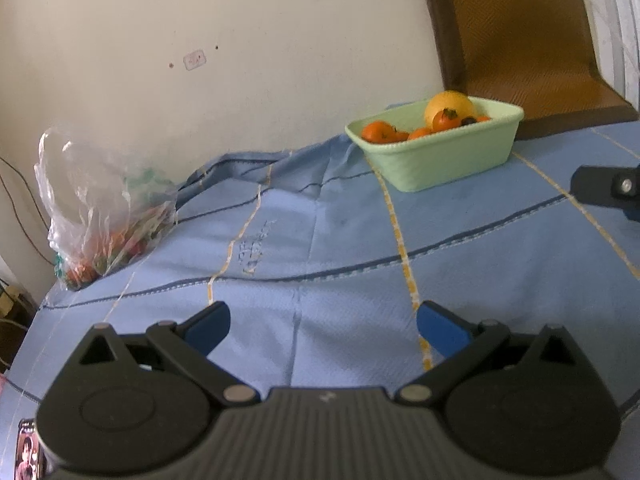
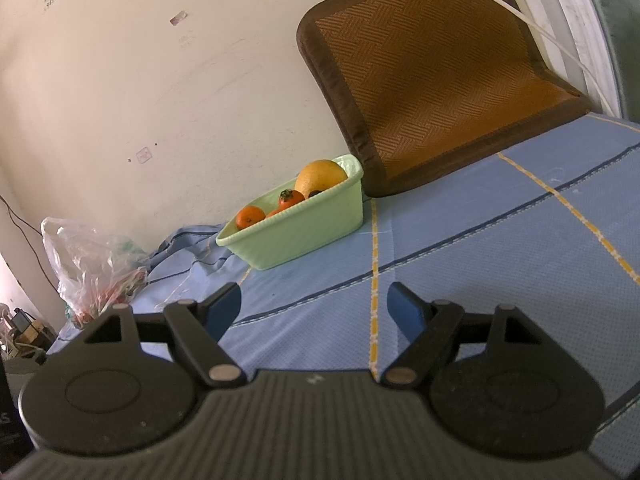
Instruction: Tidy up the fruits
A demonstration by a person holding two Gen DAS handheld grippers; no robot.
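both the left gripper (image 1: 323,326) and right gripper (image 2: 315,307) are black, with ribbed bodies, round side discs, silver pivot pins and blue finger pads (image 1: 210,327).

Soft, dim daylight enters from the far right, leaving the wall (image 1: 240,20) evenly lit. Both fisheye views bend strongly at the edges, with dark corners and slight overall blur.

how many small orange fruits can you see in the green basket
4 visible: one at the left end, one mid-front, one by the big yellow fruit, one sliver at right. More may be hidden.
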